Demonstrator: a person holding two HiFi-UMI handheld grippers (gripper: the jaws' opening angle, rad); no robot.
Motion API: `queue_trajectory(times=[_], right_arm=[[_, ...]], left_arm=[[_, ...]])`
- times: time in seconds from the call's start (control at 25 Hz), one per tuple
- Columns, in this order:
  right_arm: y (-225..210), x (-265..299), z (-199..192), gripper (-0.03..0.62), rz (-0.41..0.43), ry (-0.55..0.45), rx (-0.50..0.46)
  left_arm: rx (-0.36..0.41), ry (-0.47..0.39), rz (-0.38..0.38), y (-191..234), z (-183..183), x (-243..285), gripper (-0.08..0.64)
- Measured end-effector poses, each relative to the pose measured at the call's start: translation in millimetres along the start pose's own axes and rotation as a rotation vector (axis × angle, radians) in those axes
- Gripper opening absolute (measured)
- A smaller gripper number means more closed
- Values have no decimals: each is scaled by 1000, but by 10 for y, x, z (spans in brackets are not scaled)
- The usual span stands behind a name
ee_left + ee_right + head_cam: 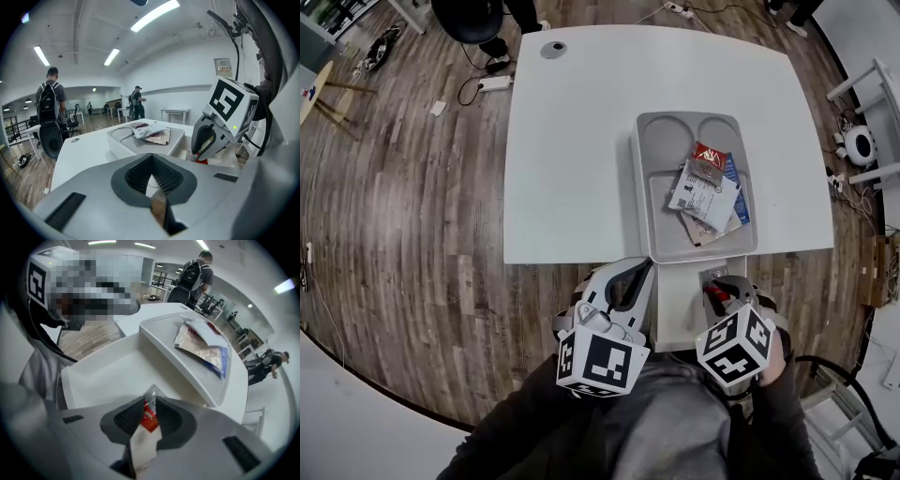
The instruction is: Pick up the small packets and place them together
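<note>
White table (572,141), tray (654,155) of packets (708,192), right gripper (149,404) on red packet (149,419)

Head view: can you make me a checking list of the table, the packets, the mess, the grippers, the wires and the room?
Surface: white table, gray tray near its front edge.
Job's things: packets piled in the tray; one red packet outside it.
Clutter: nothing seen.
Grippers: left hand-held gripper shut, empty; right hand-held gripper shut on the red packet.
Cables: power strip with cords on the floor.
Surroundings: wood floor; people standing far off.
</note>
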State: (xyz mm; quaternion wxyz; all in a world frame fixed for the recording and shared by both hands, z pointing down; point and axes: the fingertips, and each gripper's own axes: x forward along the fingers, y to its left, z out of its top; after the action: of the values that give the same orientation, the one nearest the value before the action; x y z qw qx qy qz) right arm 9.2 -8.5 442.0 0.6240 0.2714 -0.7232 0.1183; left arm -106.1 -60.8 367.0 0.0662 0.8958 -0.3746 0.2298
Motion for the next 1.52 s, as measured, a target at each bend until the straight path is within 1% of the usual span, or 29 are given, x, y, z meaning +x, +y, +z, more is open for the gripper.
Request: queue_trajectory(times=[0.08, 0.2, 0.32, 0.44, 0.56, 0.6, 0.64, 0.68, 0.76, 0.8, 0.88, 1.0, 1.08, 1.12, 1.16, 1.24, 1.32, 1.4, 1.52], right_arm=[[28, 43, -31, 115, 29, 31, 1], [41, 92, -70, 166, 56, 75, 8], [-13, 138, -83, 166, 54, 115, 30], [-28, 156, -88, 166, 76, 146, 56], [-32, 165, -92, 166, 80, 175, 44], [-37, 170, -86, 162, 76, 182, 34], [-44, 175, -77, 129, 70, 184, 24], [-57, 181, -67, 113, 60, 182, 17], [-97, 186, -48, 3, 34, 172, 13], [-111, 183, -38, 3, 30, 164, 16], [-114, 162, 2, 2, 47, 135, 35], [-22, 95, 103, 2, 128, 57, 75], [80, 37, 191, 3, 186, 1, 85], [113, 11, 227, 2, 199, -19, 93], [112, -5, 248, 2, 191, -31, 105], [9, -1, 207, 3, 118, -13, 110], [-123, 27, 87, 3, 31, 54, 65], [-214, 41, -1, 3, -31, 108, 19], [-262, 75, -42, 3, -68, 153, -9]], left_arm=[[7, -2, -15, 20, -4, 17, -3], [5, -3, -32, 53, -24, 26, -3], [-2, -3, -43, 85, -58, 31, -3], [-10, -4, -47, 112, -78, 38, -3], [-16, -8, -46, 146, -76, 57, -3], [-17, -9, -45, 157, -75, 66, -3], [-19, -10, -45, 169, -73, 77, -3], [-20, -10, -44, 181, -72, 86, -3], [-24, -9, -45, 202, -71, 99, -3], [-25, -7, -45, 211, -72, 103, -3], [-27, -4, -45, 222, -84, 112, -3], [-30, 2, -49, 217, -95, 142, -3], [-32, 5, -55, 203, -91, 170, -3], [-31, 6, -59, 196, -88, 183, -3], [-28, 6, -62, 190, -87, 193, -3], [-24, 6, -67, 183, -84, 207, -3], [-22, 5, -72, 176, -80, 220, -3], [-18, 4, -78, 166, -80, 232, -3], [-17, 3, -85, 168, -79, 241, -3]])
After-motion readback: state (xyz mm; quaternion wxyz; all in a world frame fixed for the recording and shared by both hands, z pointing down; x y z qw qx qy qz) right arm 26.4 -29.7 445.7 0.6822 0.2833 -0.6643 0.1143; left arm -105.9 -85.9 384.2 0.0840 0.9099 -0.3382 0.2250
